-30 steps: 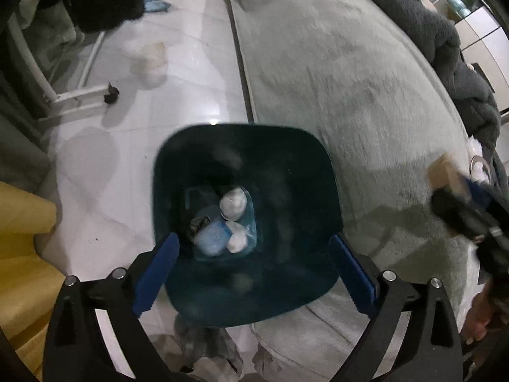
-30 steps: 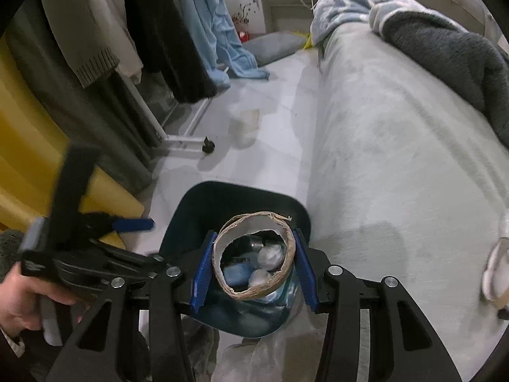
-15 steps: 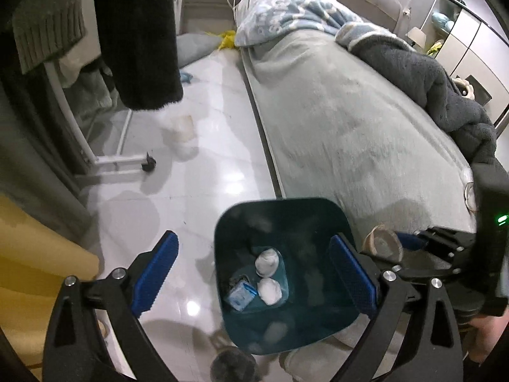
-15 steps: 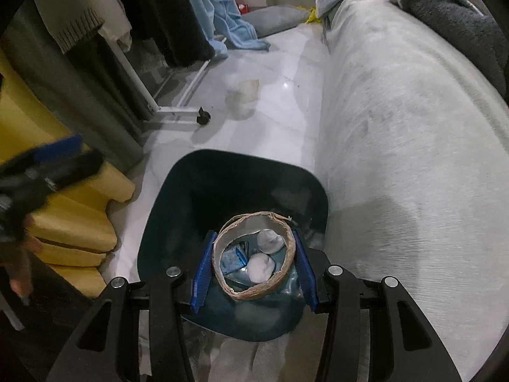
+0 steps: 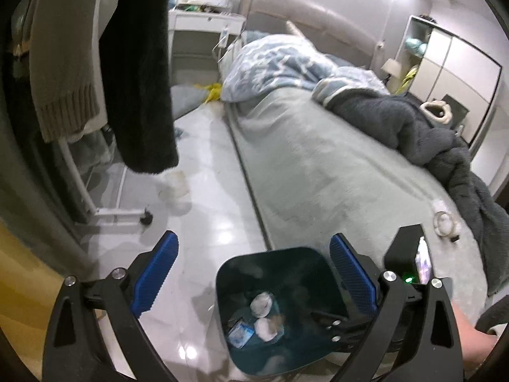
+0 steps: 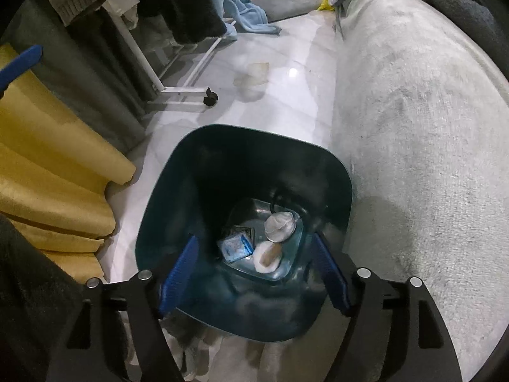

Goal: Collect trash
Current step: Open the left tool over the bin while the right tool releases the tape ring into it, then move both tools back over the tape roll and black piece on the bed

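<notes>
A dark teal trash bin (image 6: 337, 172) stands on the floor beside the bed; it also shows in the left wrist view (image 5: 222, 289). At its bottom lie a cardboard roll (image 6: 268, 254) on white tissue, another tissue wad (image 6: 280, 226) and a blue packet (image 6: 237, 248). My right gripper (image 6: 254, 270) is open and empty, right over the bin's mouth. My left gripper (image 5: 254, 273) is open and empty, higher above the bin. A white ring-shaped piece (image 5: 443, 222) lies on the bed.
The grey-covered bed (image 5: 318, 165) with a dark blanket (image 5: 445, 146) fills the right. A clothes rack with hanging garments (image 5: 140, 73) and its wheeled foot (image 6: 210, 95) stand left. Yellow fabric (image 6: 47, 165) lies left of the bin. A stain (image 6: 254, 73) marks the floor.
My right gripper opened and the cardboard roll it held dropped into the bin. My left gripper rose and tilted up, away from the bin.
</notes>
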Demonstrator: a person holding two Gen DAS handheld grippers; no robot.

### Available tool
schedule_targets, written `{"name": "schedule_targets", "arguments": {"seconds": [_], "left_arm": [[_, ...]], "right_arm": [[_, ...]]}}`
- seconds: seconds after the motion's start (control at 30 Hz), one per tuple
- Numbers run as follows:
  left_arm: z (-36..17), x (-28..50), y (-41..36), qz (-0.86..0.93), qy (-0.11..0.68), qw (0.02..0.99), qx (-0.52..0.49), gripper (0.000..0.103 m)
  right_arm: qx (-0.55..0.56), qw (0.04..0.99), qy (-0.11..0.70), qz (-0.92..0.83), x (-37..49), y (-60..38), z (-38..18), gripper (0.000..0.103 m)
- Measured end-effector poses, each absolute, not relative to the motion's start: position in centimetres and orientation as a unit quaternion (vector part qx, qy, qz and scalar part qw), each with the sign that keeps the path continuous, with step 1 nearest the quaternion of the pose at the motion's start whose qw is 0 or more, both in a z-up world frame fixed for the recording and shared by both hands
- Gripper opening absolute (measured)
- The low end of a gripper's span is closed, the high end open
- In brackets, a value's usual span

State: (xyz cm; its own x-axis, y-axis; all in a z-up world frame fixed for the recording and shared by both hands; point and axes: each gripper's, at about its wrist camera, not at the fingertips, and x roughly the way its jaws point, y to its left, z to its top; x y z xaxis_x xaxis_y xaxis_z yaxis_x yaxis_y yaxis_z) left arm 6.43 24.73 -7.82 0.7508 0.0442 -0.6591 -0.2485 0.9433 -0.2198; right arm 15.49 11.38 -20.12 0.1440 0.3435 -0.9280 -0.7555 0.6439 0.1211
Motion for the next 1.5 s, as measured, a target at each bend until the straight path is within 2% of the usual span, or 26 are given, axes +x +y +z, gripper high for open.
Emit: {"name": "schedule_targets", "arguments": {"seconds": [0.53,1.5], "left_arm": [[-3.3,6.6,21.9,0.044,0.285,0.950,-0.120,0.098],[-3.7,12.8,9.9,-0.073,0.301,0.946,-0.100,0.097]], "right_arm": [[-0.166,0.768,0.490,0.376,15.1,8.4,-14.8,0.079],[-0.098,0.850,0.421,0.302,19.6,-7.2,-7.7,0.080]]}}
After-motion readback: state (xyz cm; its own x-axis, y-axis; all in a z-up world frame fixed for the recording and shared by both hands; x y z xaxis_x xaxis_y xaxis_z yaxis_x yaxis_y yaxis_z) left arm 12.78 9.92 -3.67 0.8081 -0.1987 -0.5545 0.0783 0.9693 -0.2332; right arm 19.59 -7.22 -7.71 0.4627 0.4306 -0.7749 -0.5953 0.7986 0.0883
